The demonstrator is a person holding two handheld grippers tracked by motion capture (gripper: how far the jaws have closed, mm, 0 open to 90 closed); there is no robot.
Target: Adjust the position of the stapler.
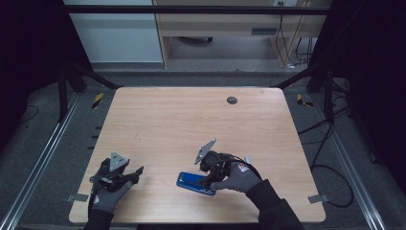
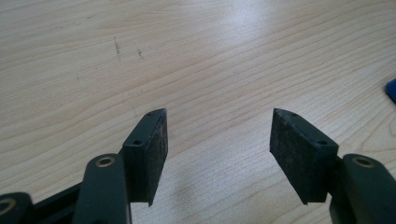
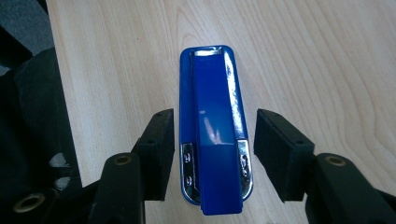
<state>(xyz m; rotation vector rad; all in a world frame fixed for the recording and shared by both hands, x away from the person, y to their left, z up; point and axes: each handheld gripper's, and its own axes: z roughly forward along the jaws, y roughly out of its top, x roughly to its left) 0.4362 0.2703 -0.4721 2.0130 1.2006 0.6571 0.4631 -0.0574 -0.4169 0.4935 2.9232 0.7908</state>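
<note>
Wooden surface (image 1: 191,124): light wood grain, rounded corners, with a small dark round insert (image 1: 231,100) near the far edge, right of centre. Faint dark scuff marks (image 2: 116,45) in the grain, seen in the left gripper view.

Right hand-held gripper (image 3: 211,154): held in a gloved right hand (image 1: 238,178) near the front edge of the surface, right of centre, with a grey three-cornered plate (image 1: 205,151) on top, tilted. Released: jaws spread, one on each side of the stapler's rear end. Left pad (image 3: 161,144) at or just beside the stapler's side; contact cannot be told. Right pad (image 3: 275,149) clear of it, with a strip of bare wood between.

Left hand-held gripper (image 2: 217,149): held in a gloved left hand (image 1: 107,196) at the front left corner of the surface, well apart from the right one. Released: jaws wide apart, bare wood between them, nothing gripped. Aimed toward the stapler, a blue corner of which appears at the right edge of the left gripper view.

Blue stapler (image 3: 212,130): lying flat on the surface near the front edge, just below the right hand-held gripper in the high view. Lengthwise between the right jaws, front end pointing away from them. Glossy blue top, chrome side plates at the rear, chrome edge at the front tip.
</note>
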